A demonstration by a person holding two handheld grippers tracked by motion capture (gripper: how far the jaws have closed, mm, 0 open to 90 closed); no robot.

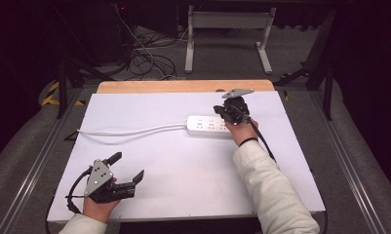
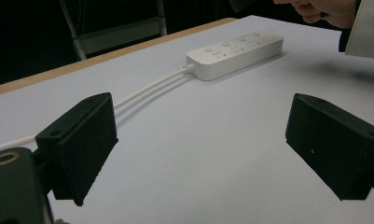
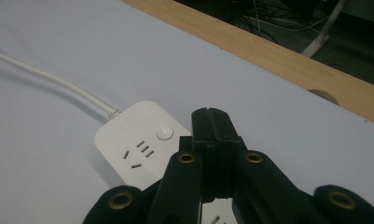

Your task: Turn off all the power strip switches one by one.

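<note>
Resting near the counter's [image 1: 183,195] front edge, the left gripper [image 1: 129,171] idles with fingers wide and empty, while farther off the right gripper [image 1: 221,110], fingers closed on nothing, hovers over the power strip [image 1: 205,125], seemingly mid button-pressing; next needs a straight push down.

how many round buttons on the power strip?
3 visible on the power strip, in a row along its far edge: one near the cord end, one mid-strip, one toward the right gripper. That gripper and hand cover the strip's right end, so another may be hidden.
</note>
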